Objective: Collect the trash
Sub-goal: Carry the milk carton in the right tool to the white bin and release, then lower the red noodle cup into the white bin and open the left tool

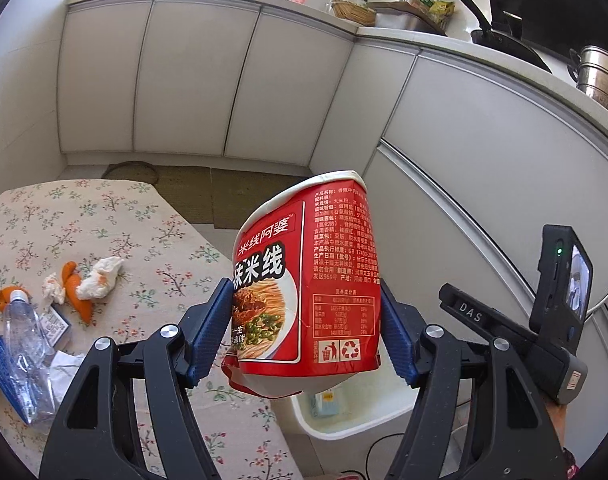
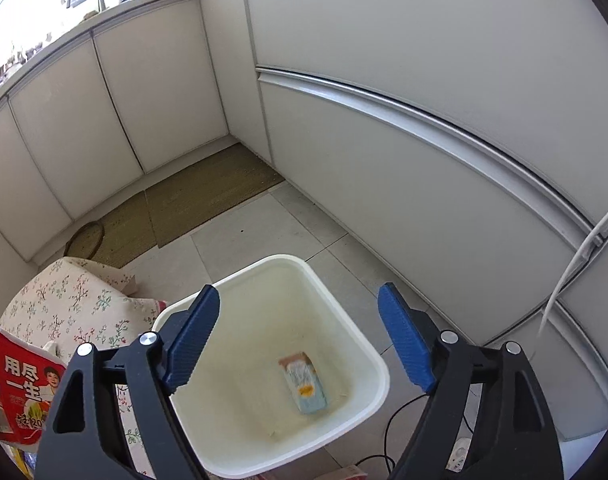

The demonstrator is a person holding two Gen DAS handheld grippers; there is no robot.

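Seen from the left wrist, the left gripper is pinching one red noodle cup between its blue pads, holding it in the air just above the near rim of the white bin, past the edge of the floral-clothed table. On that table, left of the cup, are lying one clear plastic bottle, two orange peels and crumpled tissues. The other gripper's black body is crowding in right of the cup.

Seen from the right wrist, the right gripper is hovering over the bin, its fingers spread wide with nothing between them. One pale blue carton is lying on the bin's floor. Open tile floor is stretching beyond the bin to two mats along the white cabinets; a black cable is trailing at the bin's right.
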